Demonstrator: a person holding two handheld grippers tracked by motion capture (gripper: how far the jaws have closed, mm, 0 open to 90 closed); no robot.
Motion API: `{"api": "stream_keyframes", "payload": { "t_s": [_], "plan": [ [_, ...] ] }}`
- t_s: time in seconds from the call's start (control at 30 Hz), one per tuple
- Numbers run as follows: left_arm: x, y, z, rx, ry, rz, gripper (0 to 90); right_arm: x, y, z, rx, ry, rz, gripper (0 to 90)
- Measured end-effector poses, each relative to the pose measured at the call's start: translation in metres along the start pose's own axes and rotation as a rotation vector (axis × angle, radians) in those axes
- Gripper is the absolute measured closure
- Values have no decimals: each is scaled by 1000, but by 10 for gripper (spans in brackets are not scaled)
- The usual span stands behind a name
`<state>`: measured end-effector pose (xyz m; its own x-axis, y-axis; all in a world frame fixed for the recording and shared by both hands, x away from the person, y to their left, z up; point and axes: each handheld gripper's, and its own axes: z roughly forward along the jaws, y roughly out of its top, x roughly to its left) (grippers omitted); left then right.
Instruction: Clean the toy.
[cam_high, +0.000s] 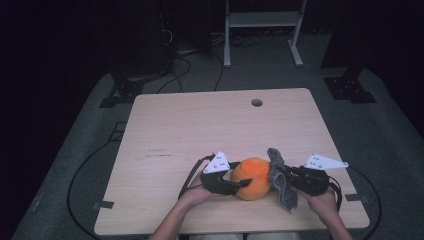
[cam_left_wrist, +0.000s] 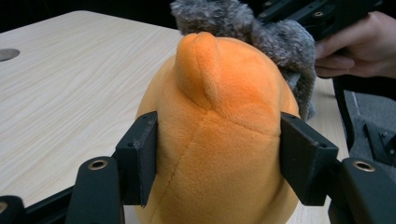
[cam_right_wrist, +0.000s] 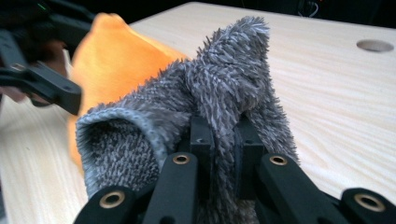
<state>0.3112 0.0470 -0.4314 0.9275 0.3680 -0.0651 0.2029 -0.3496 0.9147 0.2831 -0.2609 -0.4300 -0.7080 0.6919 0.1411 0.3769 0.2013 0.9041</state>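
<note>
Left tool (cam_left_wrist: 219, 158) clamped on orange plush (cam_left_wrist: 219, 140), right tool (cam_right_wrist: 224, 154) pinching grey fuzzy cloth (cam_right_wrist: 219, 88) against it

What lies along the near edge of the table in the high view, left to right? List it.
Left tool gripping the orange plush toy → orange plush toy → grey fuzzy cloth → right tool pinching that cloth.
</note>
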Motion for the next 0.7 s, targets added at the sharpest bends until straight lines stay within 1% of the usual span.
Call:
{"api": "stream_keyframes", "payload": {
  "t_s": [0.03, 0.1, 0.13, 0.2, 0.23, 0.27, 0.3, 0.33, 0.37, 0.43, 0.47, 0.5, 0.57, 0.6, 0.63, 0.67, 0.7],
  "plan": [
    [0, 0, 0, -1, 2, 0, 355, 4, 3, -1, -10, 3, -13, 808],
    [0, 0, 1, -2, 11, -6, 356, 15, 10, -1, -42, 36, -44, 807],
    [-1, 0, 1, 4, 13, -2, 357, 22, 13, 0, -49, 52, -69, 808],
    [-1, 0, 0, 8, 17, -1, 358, 32, 17, 3, -47, 59, -116, 807],
    [0, -1, -1, 2, 12, -7, 360, 33, 16, 3, -50, 63, -121, 807],
    [0, -2, -1, -2, 8, -13, 364, 30, 16, 3, -53, 72, -110, 808],
    [0, -2, -2, -3, 4, -13, 367, 26, 14, 3, -54, 71, -90, 807],
    [1, -1, -2, -2, 3, -13, 368, 22, 12, 3, -44, 59, -82, 807],
    [1, -1, -2, -3, 6, -18, 369, 18, 9, 3, -30, 38, -78, 807],
    [2, -1, -2, -5, 7, -27, 369, 9, 2, 3, 4, -10, -54, 808],
    [2, -1, -2, -6, 9, -25, 369, 6, 0, 3, 20, -24, -44, 807],
    [2, -1, -1, -8, 13, -23, 369, 4, -2, 2, 28, -31, -45, 807],
    [2, -1, 0, -11, 22, -26, 369, 8, 1, -1, 11, -21, -47, 807],
    [1, -1, 0, -12, 29, -28, 369, 12, 4, -1, -6, -9, -60, 808],
    [0, -1, 1, -15, 37, -29, 370, 17, 7, -1, -30, 12, -76, 808],
    [0, -1, 2, -15, 42, -27, 371, 24, 11, -2, -49, 42, -93, 807],
    [-1, 0, 3, -13, 46, -22, 371, 30, 15, -1, -58, 65, -118, 807]
  ]
}}
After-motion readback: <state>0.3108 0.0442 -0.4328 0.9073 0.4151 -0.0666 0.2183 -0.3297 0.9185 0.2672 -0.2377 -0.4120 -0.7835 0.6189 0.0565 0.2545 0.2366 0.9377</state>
